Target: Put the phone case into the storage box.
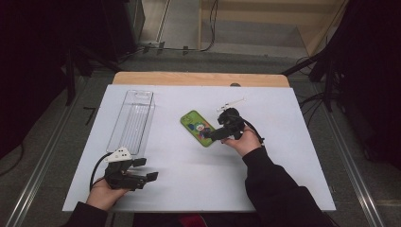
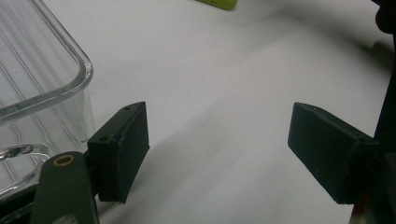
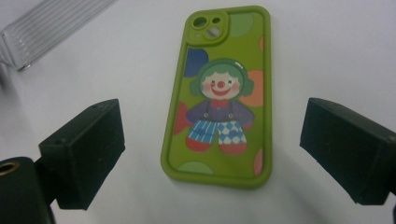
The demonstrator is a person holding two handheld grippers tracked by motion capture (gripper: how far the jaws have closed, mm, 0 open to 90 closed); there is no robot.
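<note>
A green phone case [image 1: 197, 127] with a clown picture lies flat in the middle of the white table, its camera cutout toward the far left. In the right gripper view the phone case [image 3: 219, 93] lies just ahead of the two jaws. My right gripper [image 1: 213, 135] hovers at the case's near right end, open, holding nothing; its jaws [image 3: 212, 154] stand wider than the case. My left gripper [image 1: 145, 169] rests near the table's front left, open and empty. In the left gripper view its wide-apart jaws [image 2: 217, 154] frame bare table.
A clear rectangular plastic container [image 1: 131, 120] stands lengthwise at the left, just beyond the left gripper; its corner [image 2: 42, 84] is close to the left jaw. A small clear item [image 1: 231, 102] lies behind the right hand. The white table sheet [image 1: 198, 184] has free room in front.
</note>
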